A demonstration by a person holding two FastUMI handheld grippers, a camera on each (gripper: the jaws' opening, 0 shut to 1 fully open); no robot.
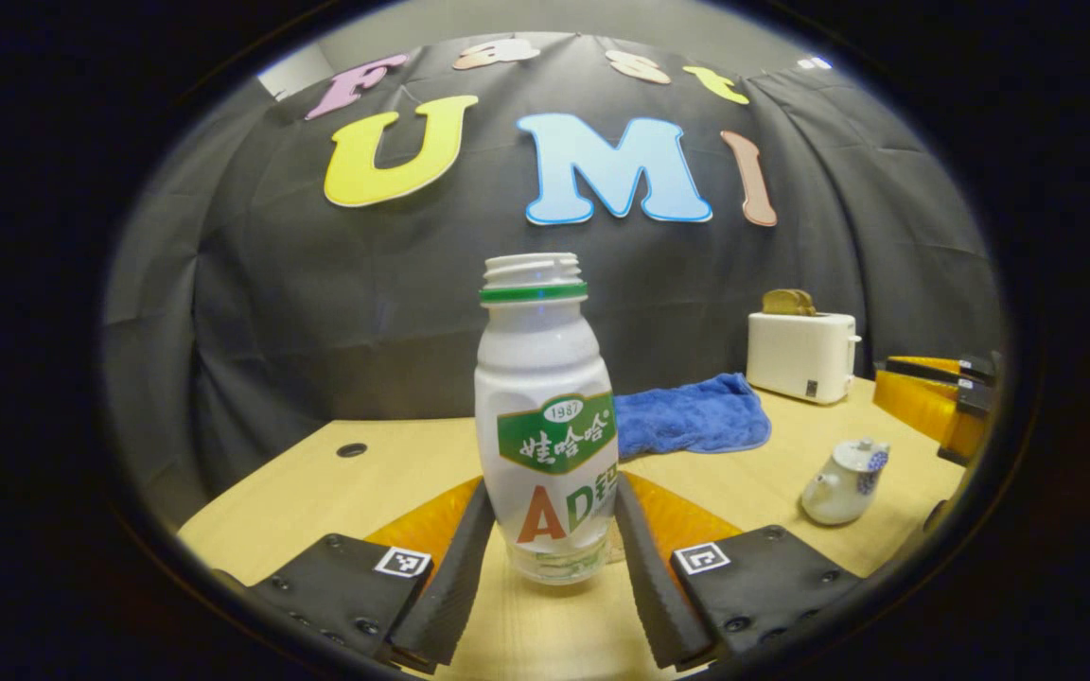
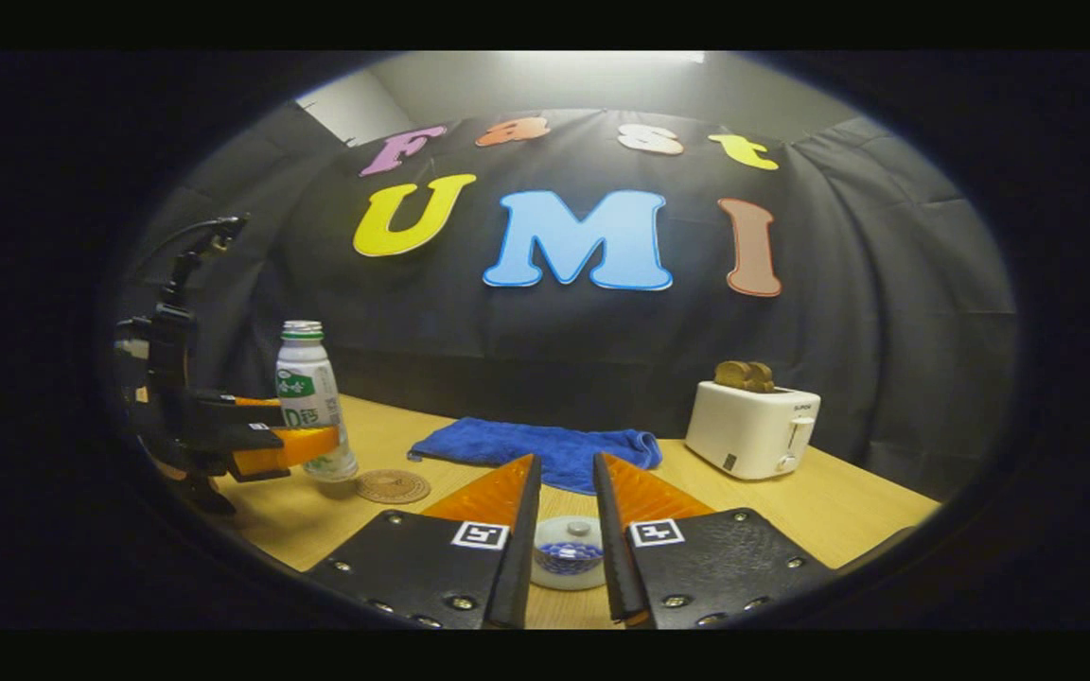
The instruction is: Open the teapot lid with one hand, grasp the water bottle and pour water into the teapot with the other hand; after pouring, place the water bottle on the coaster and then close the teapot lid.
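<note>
Looking along the left gripper (image 1: pixel 545 567), the water bottle (image 1: pixel 545 416) stands upright on the wooden table (image 1: pixel 394 473) between the two fingers, cap off, and the pads sit right at its lower sides; whether they press or only flank it I cannot tell. Farther right the teapot (image 1: pixel 846 482) sits with its lid (image 1: pixel 859 456) on, near a blue towel (image 1: pixel 692 416) and a toaster (image 1: pixel 800 355). From the right gripper view, the right gripper (image 2: pixel 566 553) is lowered over the teapot's lid (image 2: pixel 571 547), fingers parted slightly wider than the lid and flanking it with gaps on both sides, nothing gripped. At the left edge the bottle (image 2: pixel 310 397) rests on the table beside the coaster (image 2: pixel 393 486), not on it. Lid on and bottle off the coaster suit either a lid about to be lifted or one just replaced, though the latter would leave the bottle misplaced. Any grip on the lid should be centred on its knob and kept level; any grip on the bottle should stay low and square so the open mouth stays upright.
</note>
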